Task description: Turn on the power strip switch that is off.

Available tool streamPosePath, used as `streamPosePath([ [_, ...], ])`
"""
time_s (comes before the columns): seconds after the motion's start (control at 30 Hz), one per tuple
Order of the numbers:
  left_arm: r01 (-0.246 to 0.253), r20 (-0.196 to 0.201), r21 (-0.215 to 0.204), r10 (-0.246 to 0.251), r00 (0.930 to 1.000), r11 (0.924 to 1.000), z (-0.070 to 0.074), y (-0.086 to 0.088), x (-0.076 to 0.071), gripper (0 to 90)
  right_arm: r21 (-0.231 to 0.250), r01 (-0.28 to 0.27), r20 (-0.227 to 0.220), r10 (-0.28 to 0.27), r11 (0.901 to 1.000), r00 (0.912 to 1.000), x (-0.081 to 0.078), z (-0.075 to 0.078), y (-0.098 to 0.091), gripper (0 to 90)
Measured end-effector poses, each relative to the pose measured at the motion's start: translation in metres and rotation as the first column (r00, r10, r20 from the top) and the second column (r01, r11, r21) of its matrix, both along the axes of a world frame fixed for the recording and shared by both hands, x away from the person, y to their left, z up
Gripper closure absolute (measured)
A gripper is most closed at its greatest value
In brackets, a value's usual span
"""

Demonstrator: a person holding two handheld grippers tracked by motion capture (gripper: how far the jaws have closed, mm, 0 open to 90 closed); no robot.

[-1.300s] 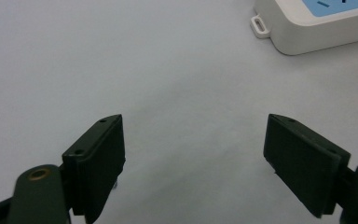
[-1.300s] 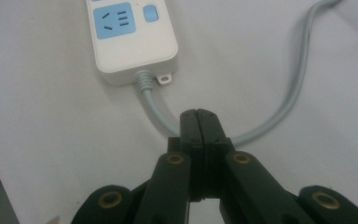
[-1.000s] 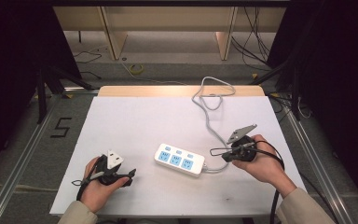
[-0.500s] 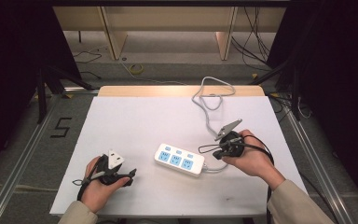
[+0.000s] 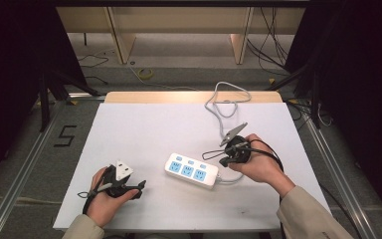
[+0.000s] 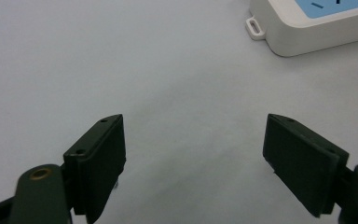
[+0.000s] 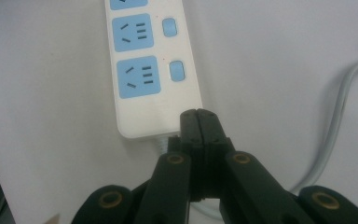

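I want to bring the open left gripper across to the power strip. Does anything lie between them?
Nothing: in the left gripper view only bare white table stretches from the left gripper to the power strip.

— Where is the high view looking from?
— Overhead, facing forward and down across the white surface (image 5: pixel 144 129).
— And the two gripper views?
— Both are riding low and close, sharing the power strip (image 7: pixel 151 70) with it.
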State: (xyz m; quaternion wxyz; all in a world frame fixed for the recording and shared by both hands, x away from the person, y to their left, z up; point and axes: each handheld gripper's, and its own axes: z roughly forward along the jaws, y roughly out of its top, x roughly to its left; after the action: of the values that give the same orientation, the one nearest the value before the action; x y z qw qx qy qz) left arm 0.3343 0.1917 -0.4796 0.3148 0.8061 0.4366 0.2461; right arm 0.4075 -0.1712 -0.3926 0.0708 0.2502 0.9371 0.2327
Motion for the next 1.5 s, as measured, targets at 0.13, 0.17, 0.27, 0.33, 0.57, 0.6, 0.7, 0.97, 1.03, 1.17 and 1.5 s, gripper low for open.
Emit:
streamPosePath([
  [0.13, -0.001, 0.002, -0.003, 0.001, 1.0, 1.0, 0.0, 0.0, 0.0, 21.1, -0.007, -0.003, -0.004, 0.003, 1.0, 1.0, 0.002, -0.001, 0.004, 90.0],
  [0.17, -0.001, 0.002, -0.004, 0.001, 1.0, 1.0, 0.0, 0.0, 0.0, 21.1, -0.004, -0.007, -0.004, 0.007, 1.0, 1.0, 0.002, -0.001, 0.005, 90.0],
  [0.27, -0.001, 0.001, -0.005, 0.001, 1.0, 1.0, 0.0, -0.001, 0.0, 21.1, -0.009, -0.007, -0.006, 0.007, 0.9999, 1.0, 0.004, -0.001, 0.008, 90.0],
  [0.33, -0.001, 0.005, -0.005, 0.001, 1.0, 1.0, 0.0, -0.001, 0.001, 21.1, -0.013, -0.01, -0.007, 0.01, 0.9999, 0.9999, 0.005, 0.0, 0.011, 90.0],
  [0.57, 0.001, 0.002, -0.005, -0.001, 1.0, 1.0, 0.001, -0.001, 0.0, 21.2, -0.026, -0.022, -0.002, 0.022, 0.9994, 0.9998, 0.01, 0.004, 0.022, 90.0],
  [0.6, 0.001, 0.001, -0.005, -0.001, 1.0, 1.0, 0.0, -0.001, 0.0, 21.2, -0.027, -0.021, -0.004, 0.021, 0.9994, 0.9998, 0.011, 0.004, 0.024, 90.0],
  [0.7, 0.001, 0.003, -0.008, -0.001, 1.0, 1.0, 0.0, -0.001, 0.0, 21.3, -0.031, -0.026, -0.004, 0.026, 0.9992, 0.9996, 0.012, 0.004, 0.029, 90.0],
  [0.97, 0.001, -0.002, -0.002, -0.001, 1.0, 1.0, 0.0, -0.001, 0.001, 21.4, -0.042, -0.04, -0.001, 0.04, 0.9983, 0.9992, 0.018, 0.006, 0.041, 90.0],
  [1.03, 0.001, -0.001, -0.003, -0.001, 1.0, 1.0, 0.0, -0.001, 0.001, 21.4, -0.045, -0.042, -0.001, 0.042, 0.9981, 0.9991, 0.019, 0.006, 0.044, 90.0],
  [1.17, 0.0, 0.001, -0.004, 0.0, 1.0, 1.0, 0.001, 0.0, 0.0, 21.5, -0.05, -0.045, 0.001, 0.045, 0.9977, 0.999, 0.021, 0.007, 0.049, 90.0],
  [1.5, -0.001, 0.004, -0.005, 0.001, 1.0, 1.0, 0.0, -0.001, 0.001, 21.6, -0.061, -0.052, -0.004, 0.052, 0.9968, 0.9986, 0.024, 0.005, 0.059, 90.0],
])
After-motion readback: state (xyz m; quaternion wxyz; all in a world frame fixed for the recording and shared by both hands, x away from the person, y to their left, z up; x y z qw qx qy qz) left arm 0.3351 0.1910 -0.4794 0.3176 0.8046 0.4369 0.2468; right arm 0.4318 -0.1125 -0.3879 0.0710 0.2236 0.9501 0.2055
